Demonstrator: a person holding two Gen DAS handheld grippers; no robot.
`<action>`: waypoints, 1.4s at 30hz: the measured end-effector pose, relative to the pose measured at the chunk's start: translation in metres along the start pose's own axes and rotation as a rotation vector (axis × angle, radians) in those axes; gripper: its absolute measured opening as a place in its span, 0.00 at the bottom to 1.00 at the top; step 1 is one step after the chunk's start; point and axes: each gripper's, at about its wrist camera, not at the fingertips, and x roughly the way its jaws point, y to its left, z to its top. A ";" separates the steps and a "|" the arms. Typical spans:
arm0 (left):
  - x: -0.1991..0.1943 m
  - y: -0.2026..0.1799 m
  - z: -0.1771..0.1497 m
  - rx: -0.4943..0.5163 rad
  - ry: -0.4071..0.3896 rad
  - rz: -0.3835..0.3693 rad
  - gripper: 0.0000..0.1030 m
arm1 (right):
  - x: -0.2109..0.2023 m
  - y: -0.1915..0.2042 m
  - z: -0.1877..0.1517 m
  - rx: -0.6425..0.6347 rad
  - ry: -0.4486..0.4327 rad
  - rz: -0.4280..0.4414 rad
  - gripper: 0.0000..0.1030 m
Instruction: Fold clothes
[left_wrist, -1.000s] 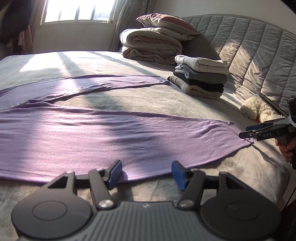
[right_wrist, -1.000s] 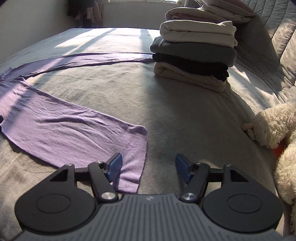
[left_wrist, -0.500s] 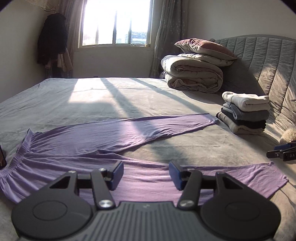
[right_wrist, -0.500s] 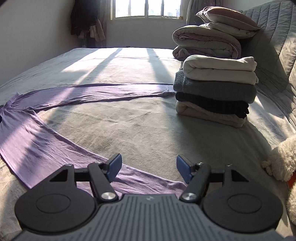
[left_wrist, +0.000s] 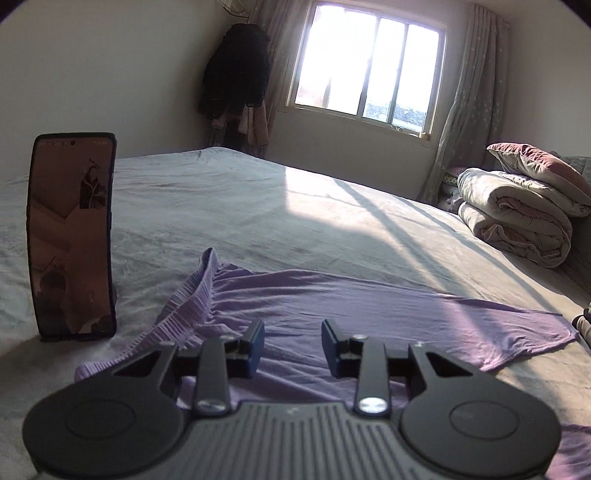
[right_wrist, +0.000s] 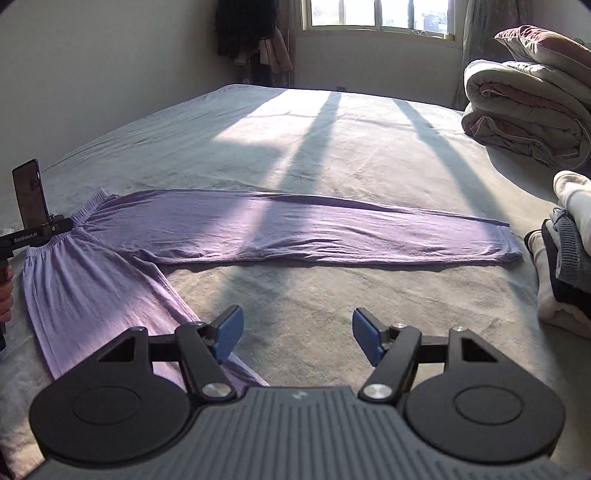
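A pair of lilac trousers (right_wrist: 303, 229) lies spread on a grey bed (right_wrist: 332, 140), its two legs splayed apart in a V: one leg runs across the bed toward a stack of folded clothes (right_wrist: 565, 266) at the right edge, ending just short of it, while the other leg comes down toward the right wrist camera and passes under the right gripper (right_wrist: 294, 334). That gripper hangs over the bare bedcover with its blue-padded jaws wide, nothing between them, the near trouser leg just under its left finger. The gathered elastic waistband (left_wrist: 184, 299) sits at the left of the bed, partly rucked up, and the left gripper (left_wrist: 292, 345) is just above the fabric beside it; its jaws are closing, already narrow, with cloth beneath them but nothing visibly pinched between the pads. In the right wrist view the left gripper shows at the far left edge, held by a hand (right_wrist: 5, 291), with white lettering on its black body that reads "GenRobot.AI". A phone (left_wrist: 72, 236) stands upright just beside the waistband, its dark screen showing only reflections. A rolled beige quilt (left_wrist: 517, 218) with a maroon pillow (left_wrist: 535, 166) on top sits at the head of the bed. Sunlight from the window (left_wrist: 365, 62) falls in bars across the cover, and dark garments (left_wrist: 236, 74) hang in the corner beside a pale curtain (left_wrist: 465, 110).
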 end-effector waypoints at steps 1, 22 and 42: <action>0.007 0.005 0.002 -0.016 0.023 0.001 0.26 | 0.012 0.010 0.010 -0.020 0.006 0.014 0.67; 0.035 0.058 0.012 -0.105 0.075 0.043 0.18 | 0.235 0.168 0.138 -0.368 0.050 0.197 0.67; 0.041 0.080 0.015 -0.098 0.154 0.045 0.02 | 0.203 0.188 0.153 -0.416 0.083 0.160 0.02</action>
